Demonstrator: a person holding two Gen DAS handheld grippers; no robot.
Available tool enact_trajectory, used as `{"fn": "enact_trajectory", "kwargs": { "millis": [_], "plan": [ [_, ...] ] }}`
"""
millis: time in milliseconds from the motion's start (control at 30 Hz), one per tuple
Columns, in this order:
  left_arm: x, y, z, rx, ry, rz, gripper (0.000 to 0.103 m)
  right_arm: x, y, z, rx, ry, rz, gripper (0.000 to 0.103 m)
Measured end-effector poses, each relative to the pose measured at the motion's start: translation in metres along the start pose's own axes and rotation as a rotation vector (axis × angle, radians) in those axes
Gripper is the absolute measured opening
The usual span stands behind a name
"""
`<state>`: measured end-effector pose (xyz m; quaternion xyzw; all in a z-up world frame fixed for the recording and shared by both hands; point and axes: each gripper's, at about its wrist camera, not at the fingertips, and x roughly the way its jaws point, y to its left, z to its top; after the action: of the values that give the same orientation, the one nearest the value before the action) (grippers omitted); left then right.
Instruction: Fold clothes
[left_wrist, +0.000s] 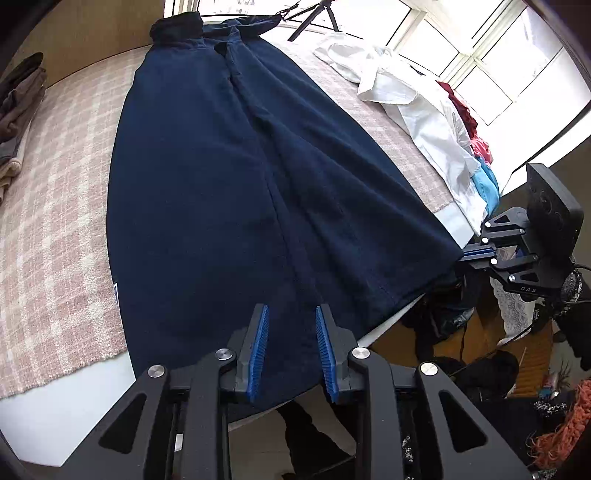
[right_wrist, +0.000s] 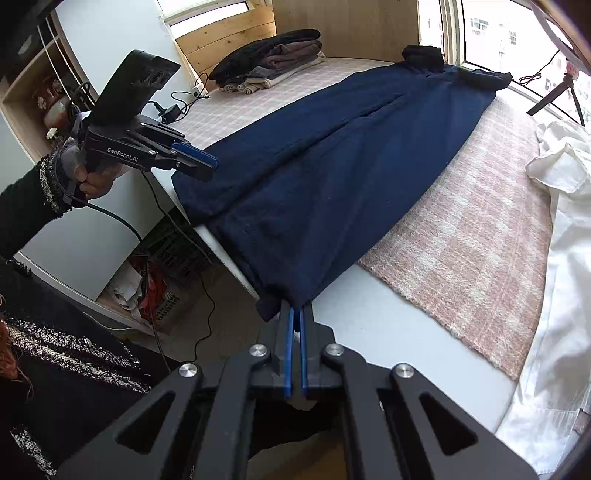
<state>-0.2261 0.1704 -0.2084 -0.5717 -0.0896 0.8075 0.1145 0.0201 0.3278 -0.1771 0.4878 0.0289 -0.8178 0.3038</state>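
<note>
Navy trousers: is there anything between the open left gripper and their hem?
Nothing visible is in the way. The left gripper stands open right over the hem of the navy trousers, bare cloth between its fingers. The right gripper is already shut on the other hem corner.

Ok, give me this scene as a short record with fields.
garment: navy trousers spread flat, hems at the near edge
surface: bed with pink checked blanket
left gripper: open, fingers either side of the hem
right gripper: shut on the hem corner
folded pile: far corner
unfolded: white shirt, by the window
</note>
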Motion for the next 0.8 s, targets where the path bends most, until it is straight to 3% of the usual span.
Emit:
{"fn": "enact_trajectory", "kwargs": {
  "millis": [167, 267, 333, 467, 500, 633, 700, 733, 767, 800],
  "plan": [
    [0.011, 0.019, -0.007, -0.035, 0.031, 0.015, 0.025, 0.004, 0.007, -0.01, -0.046, 0.033, -0.022, 0.003],
    [0.01, 0.021, -0.011, -0.05, 0.038, 0.019, 0.025, -0.008, 0.0, -0.01, 0.008, -0.015, -0.001, 0.002],
    [0.008, 0.019, -0.011, -0.078, 0.034, 0.005, 0.024, 0.006, 0.002, -0.009, -0.005, 0.02, -0.002, 0.002],
    [-0.001, -0.014, -0.007, -0.073, -0.014, -0.139, 0.032, 0.007, 0.01, -0.009, -0.046, 0.044, -0.026, 0.002],
    [0.003, -0.024, -0.006, -0.054, -0.009, -0.151, 0.036, 0.002, 0.007, -0.008, -0.029, 0.028, -0.016, 0.002],
    [0.029, -0.048, 0.001, -0.012, 0.03, -0.13, 0.036, 0.003, 0.005, -0.01, -0.043, 0.048, -0.041, 0.002],
    [0.039, -0.052, 0.004, -0.027, 0.04, -0.155, 0.032, 0.005, 0.004, -0.012, -0.04, 0.058, -0.044, 0.002],
    [0.044, -0.057, 0.004, -0.013, 0.044, -0.146, 0.01, 0.005, 0.004, -0.012, -0.035, 0.055, -0.038, 0.002],
    [0.048, -0.061, 0.004, 0.005, 0.055, -0.13, 0.002, 0.004, 0.005, -0.011, -0.033, 0.055, -0.035, 0.002],
    [0.047, -0.065, 0.002, 0.02, 0.06, -0.13, 0.002, 0.002, 0.006, -0.011, -0.036, 0.055, -0.034, 0.002]
  ]
}}
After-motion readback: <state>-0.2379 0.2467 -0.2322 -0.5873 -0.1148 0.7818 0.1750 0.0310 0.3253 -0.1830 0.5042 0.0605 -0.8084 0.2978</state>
